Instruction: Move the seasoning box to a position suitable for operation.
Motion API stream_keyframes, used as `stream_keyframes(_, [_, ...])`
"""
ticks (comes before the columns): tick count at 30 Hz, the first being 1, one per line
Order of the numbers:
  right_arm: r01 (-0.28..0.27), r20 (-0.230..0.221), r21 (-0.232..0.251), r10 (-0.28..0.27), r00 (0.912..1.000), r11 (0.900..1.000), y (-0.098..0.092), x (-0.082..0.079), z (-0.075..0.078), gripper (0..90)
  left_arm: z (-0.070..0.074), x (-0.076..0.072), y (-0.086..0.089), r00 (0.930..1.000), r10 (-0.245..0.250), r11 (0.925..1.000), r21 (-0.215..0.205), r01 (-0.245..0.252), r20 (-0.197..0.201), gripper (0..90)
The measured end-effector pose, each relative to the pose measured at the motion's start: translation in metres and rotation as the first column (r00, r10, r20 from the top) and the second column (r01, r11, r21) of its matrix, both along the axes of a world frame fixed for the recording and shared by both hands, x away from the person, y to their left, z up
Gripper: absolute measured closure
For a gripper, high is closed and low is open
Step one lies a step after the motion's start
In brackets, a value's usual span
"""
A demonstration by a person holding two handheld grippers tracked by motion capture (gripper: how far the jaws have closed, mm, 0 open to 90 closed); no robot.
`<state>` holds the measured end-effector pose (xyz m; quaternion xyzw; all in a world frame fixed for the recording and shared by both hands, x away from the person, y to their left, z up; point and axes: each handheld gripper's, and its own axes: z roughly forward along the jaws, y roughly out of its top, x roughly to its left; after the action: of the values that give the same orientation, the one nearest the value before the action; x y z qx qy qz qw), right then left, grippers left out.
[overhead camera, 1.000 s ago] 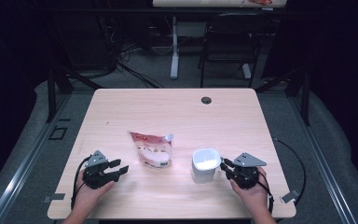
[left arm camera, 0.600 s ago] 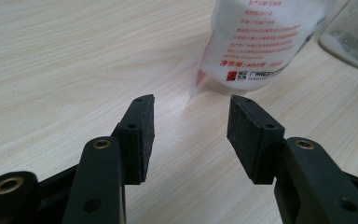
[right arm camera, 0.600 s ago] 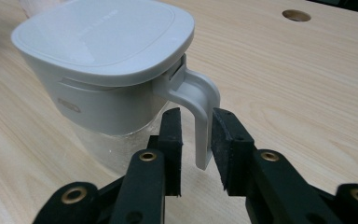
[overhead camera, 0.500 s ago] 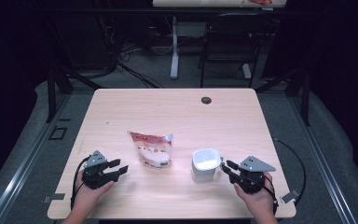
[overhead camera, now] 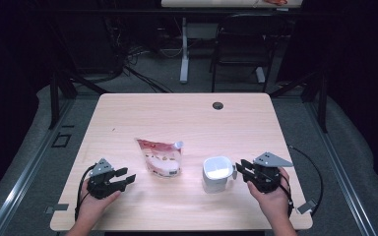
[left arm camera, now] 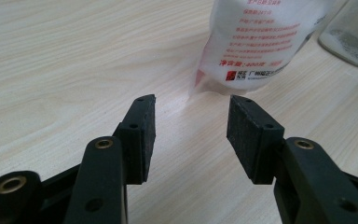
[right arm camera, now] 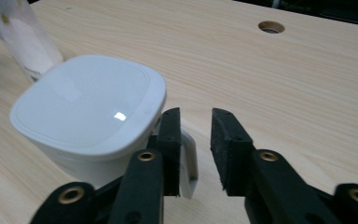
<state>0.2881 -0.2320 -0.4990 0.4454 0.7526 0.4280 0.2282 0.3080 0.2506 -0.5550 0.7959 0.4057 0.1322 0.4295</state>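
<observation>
White mug [overhead camera: 217, 173] upright on table [overhead camera: 177, 118], near front edge, R of centre; handle [right arm camera: 189, 163] faces R gripper [overhead camera: 243, 172]. R jaws have just been closing, a gap remains; handle sits by the L-hand jaw in the right gripper view, not clamped. Pouch [overhead camera: 160, 156] lies flat just L of mug, spout away from person. L gripper [overhead camera: 123, 178] near pouch, jaws apart, empty. R hand nearer mug.

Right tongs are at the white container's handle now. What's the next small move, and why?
Probably ease the right tongs slightly left so both pads straddle the handle, then close. Their jaws have just been closing, yet the handle of the white container sits beside and behind the left jaw, not in the gap between them. The left tongs can wait, open, short of the pouch.
</observation>
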Motion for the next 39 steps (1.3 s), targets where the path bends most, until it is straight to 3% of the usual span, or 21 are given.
stream_keyframes(9, [-0.046, -0.037, -0.031, 0.045, 0.9983, 0.998, 0.014, 0.009, 0.023, 90.0, 0.000, -0.001, 0.000, 1.0000, -0.003, 1.0000, 0.007, 0.003, 0.004, 52.2])
stream_keyframes(12, [-0.055, -0.044, -0.032, 0.053, 0.9976, 0.998, 0.016, 0.009, 0.026, 90.0, 0.000, -0.001, 0.000, 1.0000, -0.002, 1.0000, 0.006, 0.002, 0.002, 52.2])
stream_keyframes(24, [-0.070, -0.056, -0.008, 0.070, 0.9960, 0.998, 0.024, 0.011, 0.018, 90.0, -0.001, 0.000, 0.000, 1.0000, -0.004, 1.0000, 0.008, 0.004, 0.001, 52.1])
stream_keyframes(39, [-0.074, -0.062, 0.024, 0.075, 0.9952, 0.997, 0.020, 0.012, 0.016, 90.0, -0.001, 0.000, 0.000, 1.0000, -0.008, 0.9999, 0.014, 0.008, 0.000, 52.0])
